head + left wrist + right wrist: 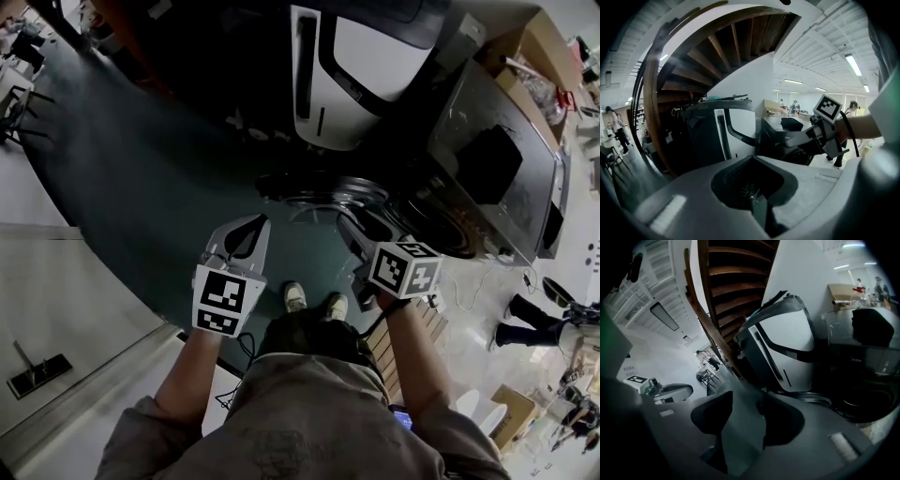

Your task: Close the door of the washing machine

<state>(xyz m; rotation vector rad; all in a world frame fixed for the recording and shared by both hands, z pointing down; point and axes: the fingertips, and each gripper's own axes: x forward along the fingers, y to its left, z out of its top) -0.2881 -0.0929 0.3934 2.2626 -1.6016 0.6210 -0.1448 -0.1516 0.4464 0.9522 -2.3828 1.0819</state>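
Note:
The dark front-loading washing machine (497, 178) stands at the right of the head view. Its round chrome-rimmed door (330, 193) hangs open to the left of the drum opening (452, 236). My right gripper (351, 225) is open and empty, its tips close to the door's rim without touching it. In the right gripper view, floor shows between the open fingers of the right gripper (745, 404), with the door rim (813, 399) just beyond. My left gripper (251, 231) is shut on nothing, over the dark floor left of the door. In its own view the left gripper (754, 161) has its fingers together.
A large white and grey appliance (347, 75) stands behind the door, beneath a wooden spiral staircase (726, 291). Cardboard boxes (539, 47) sit past the washer. My shoes (295, 297) are on the dark floor mat (141, 187). Other people stand at the right edge (525, 319).

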